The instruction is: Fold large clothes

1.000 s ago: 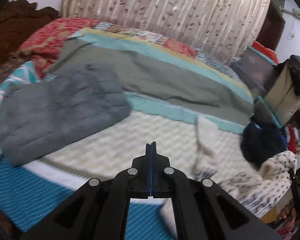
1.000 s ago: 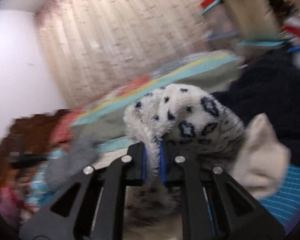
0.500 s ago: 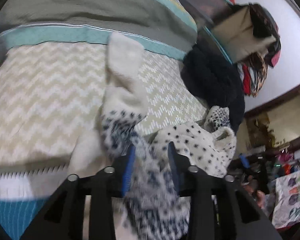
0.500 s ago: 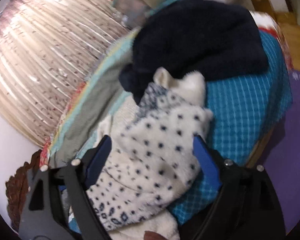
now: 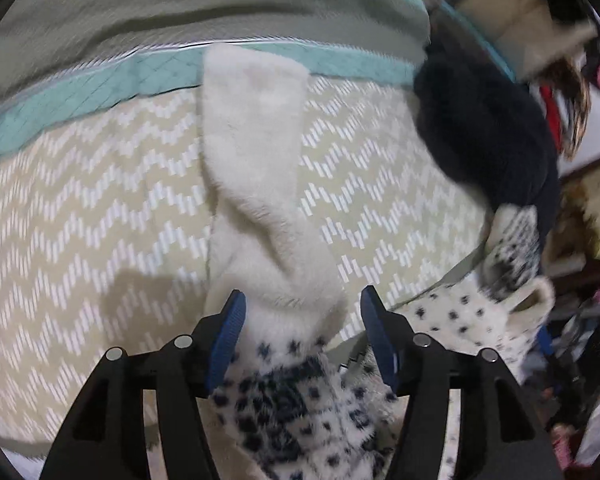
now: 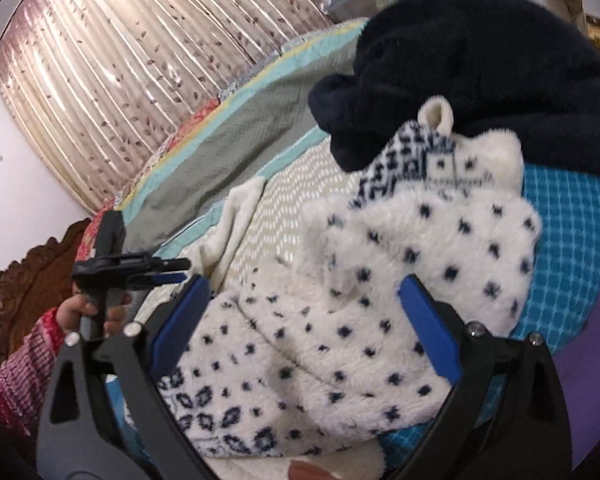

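Observation:
A white fleece garment with dark blue spots (image 6: pixel 380 272) lies crumpled on the bed. Its plain cream sleeve (image 5: pixel 256 152) stretches away across the chevron bedspread (image 5: pixel 80 208). My left gripper (image 5: pixel 302 316) is open, its blue pads on either side of the sleeve's base where the patterned part (image 5: pixel 296 400) starts. My right gripper (image 6: pixel 304 308) is open wide just above the spotted body of the garment. The left gripper also shows in the right wrist view (image 6: pixel 168 270), held by a hand at the left.
A dark navy fleece (image 6: pixel 480 64) is heaped at the far right of the bed, touching the spotted garment; it also shows in the left wrist view (image 5: pixel 488 132). A blue checked sheet (image 6: pixel 572 240) covers the near edge. Curtains (image 6: pixel 140 60) hang behind the bed.
The right gripper has let go of the spotted garment and opened wide. The left gripper opened and came down around the base of the cream sleeve.

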